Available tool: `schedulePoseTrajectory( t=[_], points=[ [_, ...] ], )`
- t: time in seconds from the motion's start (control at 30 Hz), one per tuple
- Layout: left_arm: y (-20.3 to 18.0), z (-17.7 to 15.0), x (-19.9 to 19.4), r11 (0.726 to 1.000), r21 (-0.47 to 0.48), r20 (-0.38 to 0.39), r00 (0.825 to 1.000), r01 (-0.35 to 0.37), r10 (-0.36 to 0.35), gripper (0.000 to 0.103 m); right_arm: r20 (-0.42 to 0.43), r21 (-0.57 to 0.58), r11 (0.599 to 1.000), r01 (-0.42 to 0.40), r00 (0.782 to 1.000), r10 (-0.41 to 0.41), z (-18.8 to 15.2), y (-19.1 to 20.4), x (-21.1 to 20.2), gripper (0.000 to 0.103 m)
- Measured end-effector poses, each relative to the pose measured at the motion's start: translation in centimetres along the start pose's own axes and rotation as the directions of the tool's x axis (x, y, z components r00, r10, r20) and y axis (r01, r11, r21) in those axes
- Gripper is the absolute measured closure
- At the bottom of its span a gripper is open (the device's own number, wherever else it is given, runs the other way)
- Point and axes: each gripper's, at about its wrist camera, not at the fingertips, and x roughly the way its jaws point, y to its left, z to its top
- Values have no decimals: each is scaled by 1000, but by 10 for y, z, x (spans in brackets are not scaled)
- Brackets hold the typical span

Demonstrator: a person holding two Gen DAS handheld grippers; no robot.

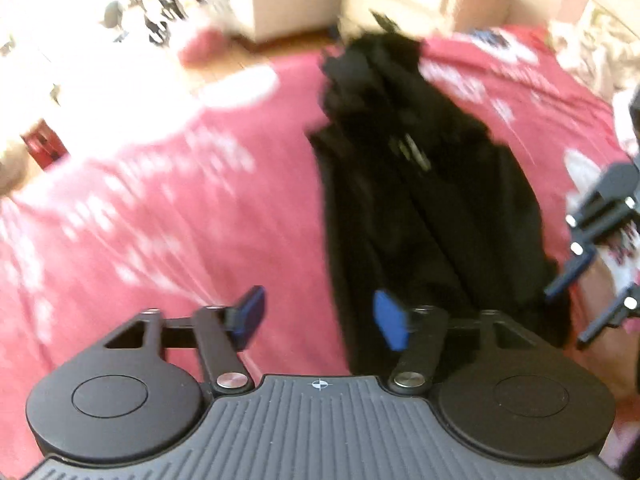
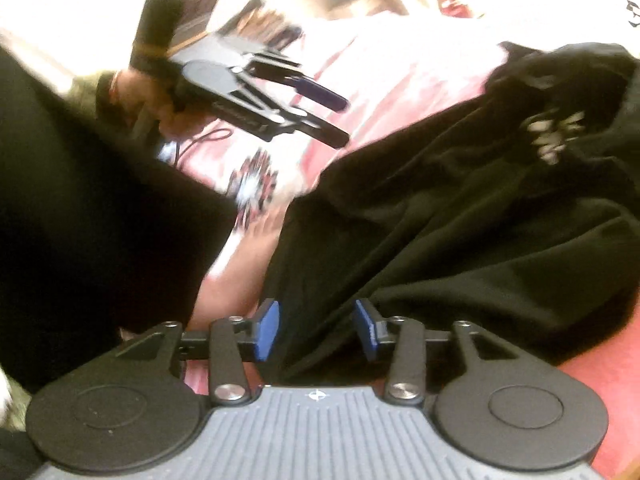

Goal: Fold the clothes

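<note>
Black garment (image 1: pixel 420 200) runs long-axis bottom to top, right of frame centre on bed (image 1: pixel 160 208); ur right gripper (image 2: pixel 316 328) nearer, near end betw its fingers, left gripper (image 1: pixel 320 316) beside it; both gaping, empty.

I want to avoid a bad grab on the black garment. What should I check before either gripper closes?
1. Left gripper open: ok.
2. Right gripper open: ok.
3. Black garment lying on the red bedspread: ok.
4. Garment spread flat: not ok, bunched at the far end.
5. Cloth between right fingers: ok, near edge sits there.
6. Which edge is hem or collar: cannot tell, frames blurred.
</note>
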Motion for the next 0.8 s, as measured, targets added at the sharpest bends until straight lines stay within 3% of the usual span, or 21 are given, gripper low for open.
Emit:
schedulePoseTrajectory(
  t=[0.1, 0.23, 0.33, 0.37, 0.43, 0.5, 0.8],
  points=[
    [-3, 22, 11, 1000, 5, 72, 997, -18, 17, 26, 51, 81, 997, 11, 999, -15, -2, -9, 5, 52],
    [-22, 59, 48, 999, 34, 132, 991, -7, 2, 26, 58, 122, 989, 83, 994, -90, 5, -17, 12, 51],
    [-27, 80, 77, 1000, 5, 163, 987, -12, 11, 28, 75, 150, 983, 105, 990, -118, 7, -20, 14, 48],
    [-24, 86, 83, 1000, -7, 160, 987, -4, 5, 32, 82, 160, 981, 106, 989, -120, 7, -22, 14, 47],
    [-15, 93, 93, 999, -29, 135, 991, 27, -23, 72, 94, 178, 978, 111, 987, -130, 5, -25, 13, 33],
    [-5, 96, 90, 997, -63, 145, 989, 41, -31, 90, 97, 192, 975, 114, 986, -134, 4, -28, 14, 28],
    [40, 105, 58, 964, -247, 236, 971, 96, -37, 95, 52, 224, 965, 138, 987, -153, -4, -40, 17, 21]
  ],
)
